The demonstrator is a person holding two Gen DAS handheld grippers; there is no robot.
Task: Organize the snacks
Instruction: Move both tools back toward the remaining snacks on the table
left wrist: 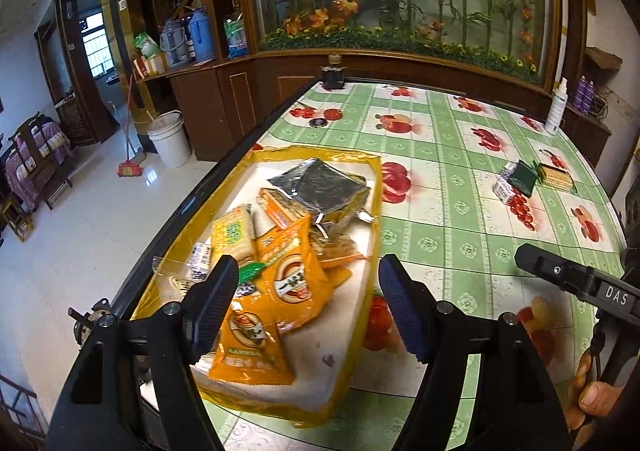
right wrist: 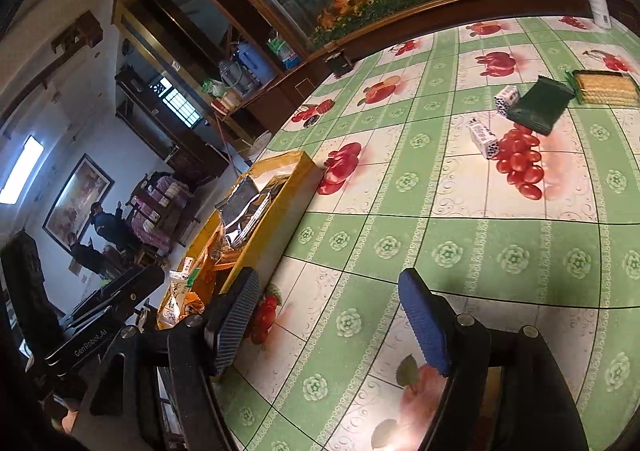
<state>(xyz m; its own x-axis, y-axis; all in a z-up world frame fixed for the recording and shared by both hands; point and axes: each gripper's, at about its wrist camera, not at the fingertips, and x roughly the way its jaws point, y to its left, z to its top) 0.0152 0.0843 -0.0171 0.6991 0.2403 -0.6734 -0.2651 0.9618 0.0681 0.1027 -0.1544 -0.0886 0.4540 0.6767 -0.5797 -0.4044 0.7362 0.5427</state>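
Observation:
A yellow tray [left wrist: 376, 187] sits at the table's left edge. It holds orange snack packets [left wrist: 292, 275], a yellow cracker pack [left wrist: 234, 235] and a dark foil pack [left wrist: 324, 187]. My left gripper [left wrist: 308, 271] hovers open over the tray's near end with nothing gripped. Far right on the cloth lie a dark green pack [right wrist: 540, 103], a cracker pack [right wrist: 606, 87] and two small white packs [right wrist: 506, 97] [right wrist: 484, 137]. My right gripper [right wrist: 328, 283] is open over bare tablecloth, well short of them, with the tray [right wrist: 280, 207] to its left.
A dark jar [left wrist: 333, 73] stands at the table's far edge. A white spray bottle [left wrist: 557, 111] is at the far right corner. A wooden cabinet with flower-painted glass runs behind the table. A white bucket [left wrist: 168, 139] stands on the floor to the left. People [right wrist: 108, 227] sit in the far room.

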